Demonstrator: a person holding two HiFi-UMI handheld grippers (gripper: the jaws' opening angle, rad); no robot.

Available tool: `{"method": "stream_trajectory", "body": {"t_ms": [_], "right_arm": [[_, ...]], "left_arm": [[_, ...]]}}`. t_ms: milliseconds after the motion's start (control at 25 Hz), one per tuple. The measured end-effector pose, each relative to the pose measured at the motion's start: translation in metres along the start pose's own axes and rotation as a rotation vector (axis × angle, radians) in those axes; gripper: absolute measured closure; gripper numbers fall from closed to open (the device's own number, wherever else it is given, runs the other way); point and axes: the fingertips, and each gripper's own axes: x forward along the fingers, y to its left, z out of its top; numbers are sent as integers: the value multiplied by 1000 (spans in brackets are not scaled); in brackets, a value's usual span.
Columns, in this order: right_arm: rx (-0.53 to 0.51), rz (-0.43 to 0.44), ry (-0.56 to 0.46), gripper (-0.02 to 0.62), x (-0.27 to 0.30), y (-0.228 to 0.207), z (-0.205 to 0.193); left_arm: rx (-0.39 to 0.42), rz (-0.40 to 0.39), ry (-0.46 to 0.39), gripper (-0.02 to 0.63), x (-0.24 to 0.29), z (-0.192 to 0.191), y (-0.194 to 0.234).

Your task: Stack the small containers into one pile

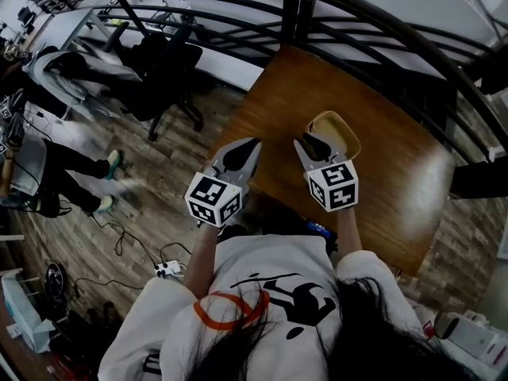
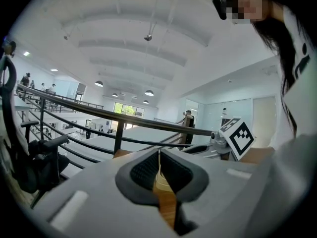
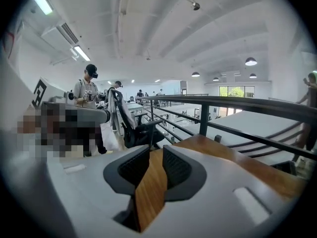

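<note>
On the table (image 1: 397, 185), the beige container (image 1: 340, 127) is seen just beyond the narrowly parted, empty right gripper (image 1: 312, 144), farther from the closed left gripper (image 1: 240, 155).

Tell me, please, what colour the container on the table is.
The container is tan, paler inside; the head view shows it best.

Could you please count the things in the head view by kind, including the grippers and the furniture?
Grippers: 2, the left gripper and the right gripper
Tan container: 1 visible; any nested inside cannot be told
Wooden table: 1
Office chair: 1
Total: 5
</note>
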Motion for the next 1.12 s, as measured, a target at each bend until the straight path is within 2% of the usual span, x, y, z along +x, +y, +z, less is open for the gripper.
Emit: {"method": "stream_trajectory", "body": {"t_ms": [160,440,840,1120], "right_arm": [[34,-16,-37,490,9,33,18],[135,-92,-80,515,-12,98,23],[196,-218,-111,535,-16,194,10],[218,-268,-119,539,-34,235,-2]], "left_arm": [[2,-28,-6,606,-24,7,13],[23,-125,12,606,-91,2,4],[45,-272,24,606,-175,-21,15],[51,-329,24,606,-207,-29,6]]}}
